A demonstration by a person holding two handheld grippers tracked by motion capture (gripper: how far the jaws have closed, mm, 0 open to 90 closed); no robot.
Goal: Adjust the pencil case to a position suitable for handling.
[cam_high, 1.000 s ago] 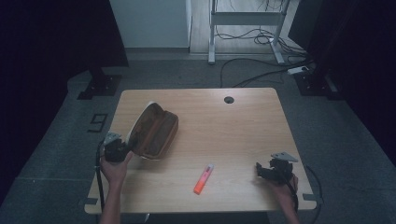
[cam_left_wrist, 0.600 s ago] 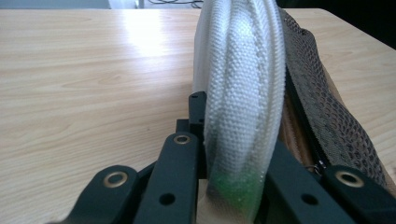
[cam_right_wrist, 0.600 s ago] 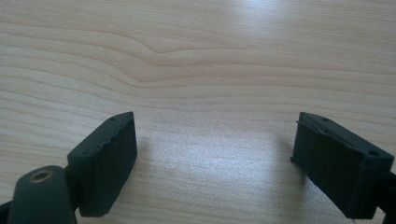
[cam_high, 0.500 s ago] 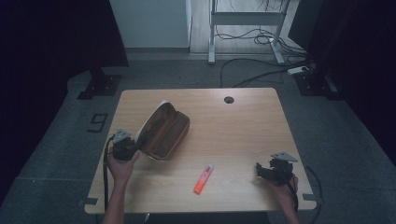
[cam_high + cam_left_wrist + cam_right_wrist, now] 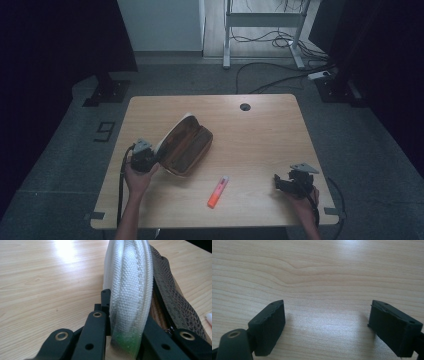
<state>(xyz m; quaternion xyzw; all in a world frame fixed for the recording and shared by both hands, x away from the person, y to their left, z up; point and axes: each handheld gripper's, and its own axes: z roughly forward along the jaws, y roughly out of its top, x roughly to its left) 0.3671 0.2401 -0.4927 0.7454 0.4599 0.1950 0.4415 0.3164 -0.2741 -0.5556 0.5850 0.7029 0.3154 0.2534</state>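
Clamping the white edge of the open case (image 5: 130, 297), the left hand-held gripper (image 5: 144, 159) holds it tilted on the desk (image 5: 260, 130), left of centre, so the pocket gapes. An orange marker (image 5: 218, 192) lies just beside. The right hand-held gripper (image 5: 327, 327) waits, jaws spread, over bare wood.

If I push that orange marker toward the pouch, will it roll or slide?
The orange marker looks slim and rounded, lying flat on the smooth wooden table, so a sideways push probably rolls it. Pushed along its length, it likely slides. It looks light, so nudge gently.
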